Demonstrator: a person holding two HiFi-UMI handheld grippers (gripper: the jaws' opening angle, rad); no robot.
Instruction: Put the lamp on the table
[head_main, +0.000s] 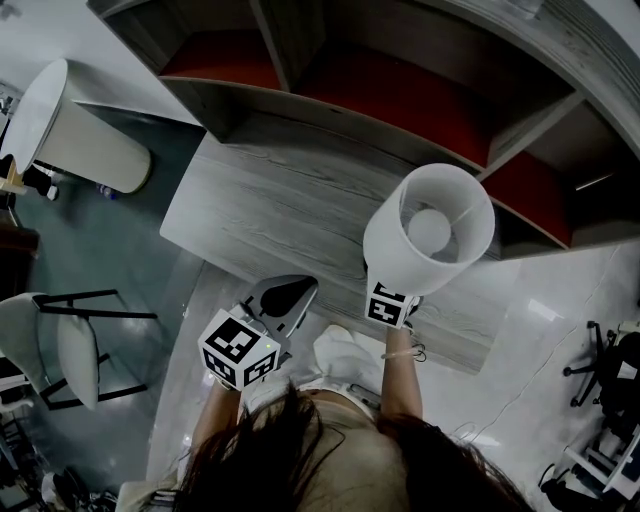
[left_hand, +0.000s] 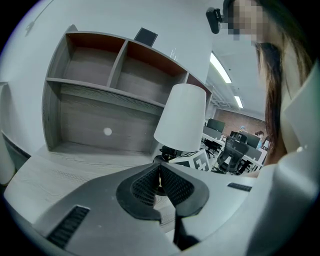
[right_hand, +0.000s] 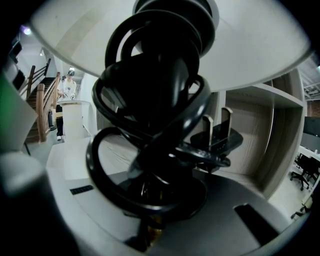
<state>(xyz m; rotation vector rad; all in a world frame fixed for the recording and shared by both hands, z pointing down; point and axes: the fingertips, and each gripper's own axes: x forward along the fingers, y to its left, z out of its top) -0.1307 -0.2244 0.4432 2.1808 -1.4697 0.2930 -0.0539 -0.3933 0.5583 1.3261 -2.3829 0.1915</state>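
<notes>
Lamp (head_main: 430, 232) stood upright in the right gripper (head_main: 394, 296), over the near right part of the table (head_main: 270, 200). In the head view only its white shade (head_main: 470, 215) showed, round and open at the top, with a pale round spot inside. The shade hid the stem and the foot, so I could not tell if the foot touched the table.

In the right gripper view the jaws were closed tight on the thin stem, low down. A black cord (right_hand: 150, 95) was wound around the stem in big loops. A plug (right_hand: 216, 142) stuck out to the right with its two metal pins pointing up. The under side of the shade filled the top of that view.

The left gripper (head_main: 292, 294) was just to the left of the lamp, near the front edge of the table. Its jaws were pressed together with nothing between them. In the left gripper view the lamp stood just ahead, with the right gripper's cube (left_hand: 194, 161) below the shade.

A shelf (head_main: 400, 100) with red back walls stood behind the table. A chair (head_main: 70, 350) was on the floor to the left. Far off, a person (right_hand: 65, 90) stood by some stairs (right_hand: 37, 107).
</notes>
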